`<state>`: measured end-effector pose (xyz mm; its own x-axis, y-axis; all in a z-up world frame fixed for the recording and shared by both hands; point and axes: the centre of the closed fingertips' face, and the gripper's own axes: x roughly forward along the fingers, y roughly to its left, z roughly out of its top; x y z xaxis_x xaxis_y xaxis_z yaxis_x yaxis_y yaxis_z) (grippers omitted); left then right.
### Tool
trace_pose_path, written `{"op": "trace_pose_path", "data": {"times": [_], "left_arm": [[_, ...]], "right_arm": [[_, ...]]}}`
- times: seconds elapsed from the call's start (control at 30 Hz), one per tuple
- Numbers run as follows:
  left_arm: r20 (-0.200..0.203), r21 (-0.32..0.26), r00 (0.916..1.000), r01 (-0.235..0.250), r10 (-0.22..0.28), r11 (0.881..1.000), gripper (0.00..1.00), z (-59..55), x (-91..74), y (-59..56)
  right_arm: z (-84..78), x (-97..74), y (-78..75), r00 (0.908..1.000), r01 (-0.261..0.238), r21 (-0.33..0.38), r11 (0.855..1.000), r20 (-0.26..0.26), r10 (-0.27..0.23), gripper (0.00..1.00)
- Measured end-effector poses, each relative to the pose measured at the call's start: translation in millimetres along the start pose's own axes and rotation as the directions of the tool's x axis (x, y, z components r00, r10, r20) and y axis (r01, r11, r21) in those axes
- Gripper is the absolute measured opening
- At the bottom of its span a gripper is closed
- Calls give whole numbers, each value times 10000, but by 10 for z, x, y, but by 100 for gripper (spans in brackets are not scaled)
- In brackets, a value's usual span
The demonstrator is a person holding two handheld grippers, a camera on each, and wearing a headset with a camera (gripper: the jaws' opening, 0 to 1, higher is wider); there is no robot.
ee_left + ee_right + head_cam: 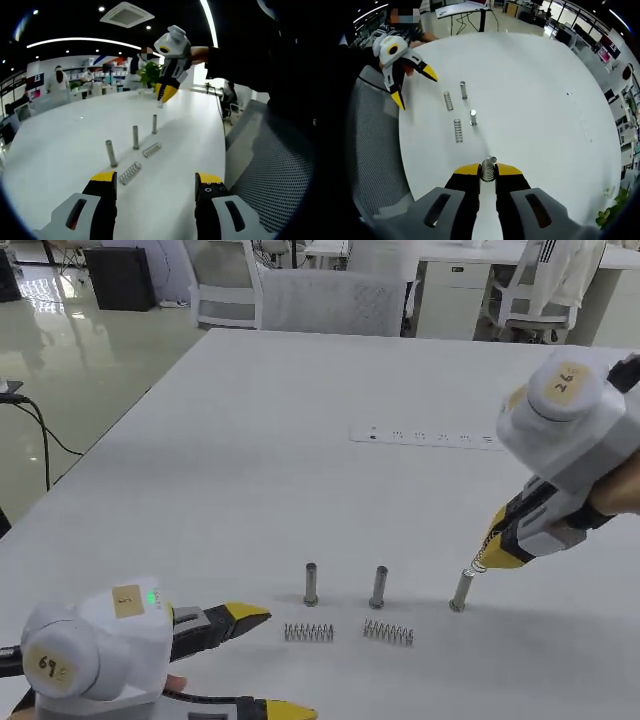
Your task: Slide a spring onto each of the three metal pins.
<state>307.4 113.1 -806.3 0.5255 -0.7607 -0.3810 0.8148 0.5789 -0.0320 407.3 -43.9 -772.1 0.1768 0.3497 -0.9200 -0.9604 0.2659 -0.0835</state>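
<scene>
Right gripper point(488, 169) grips spring point(489, 174), axis steeply down toward pin point(461, 591).

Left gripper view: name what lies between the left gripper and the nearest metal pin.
One loose spring lies flat between the left gripper and the nearest metal pin, as the left gripper view shows.

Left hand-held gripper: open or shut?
Open: the left hand-held gripper shows its two yellow-tipped jaws wide apart, with nothing between them.
</scene>
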Motion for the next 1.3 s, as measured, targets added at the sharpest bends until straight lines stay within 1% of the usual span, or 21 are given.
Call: {"op": "trace_pose_path", "data": {"times": [0.13, 0.2, 0.6, 0.83, 1.03, 1.3], "left_arm": [[4, 46, 10000, -43, 43, 10000, 59, 4, -4, 8], [17, 48, 10000, -59, 59, 10000, 60, 6, -7, 11], [-13, 103, 10000, -21, 21, 9999, 59, 3, -4, -2], [17, 126, 10000, -1, 1, 9999, 57, 9, -12, 0], [3, 120, 10000, 0, 0, 9999, 56, 4, -15, 1], [17, 124, 10000, 5, -5, 9999, 56, 16, -18, -4]], "right_arm": [[-25, 75, -39, 9998, -36, -29, 10000, -209, 35, 8], [-27, 96, -53, 9997, -55, -28, 10000, -230, 55, 8], [-29, 170, -44, 9987, -303, 15, 9995, -403, 304, 8], [-52, 248, -59, 9974, -385, 32, 9993, -607, 387, 8], [-75, 366, -57, 9956, -532, 103, 9985, -771, 539, 8], [-160, 562, -49, 9935, -602, 285, 9978, -949, 626, 8]]}}
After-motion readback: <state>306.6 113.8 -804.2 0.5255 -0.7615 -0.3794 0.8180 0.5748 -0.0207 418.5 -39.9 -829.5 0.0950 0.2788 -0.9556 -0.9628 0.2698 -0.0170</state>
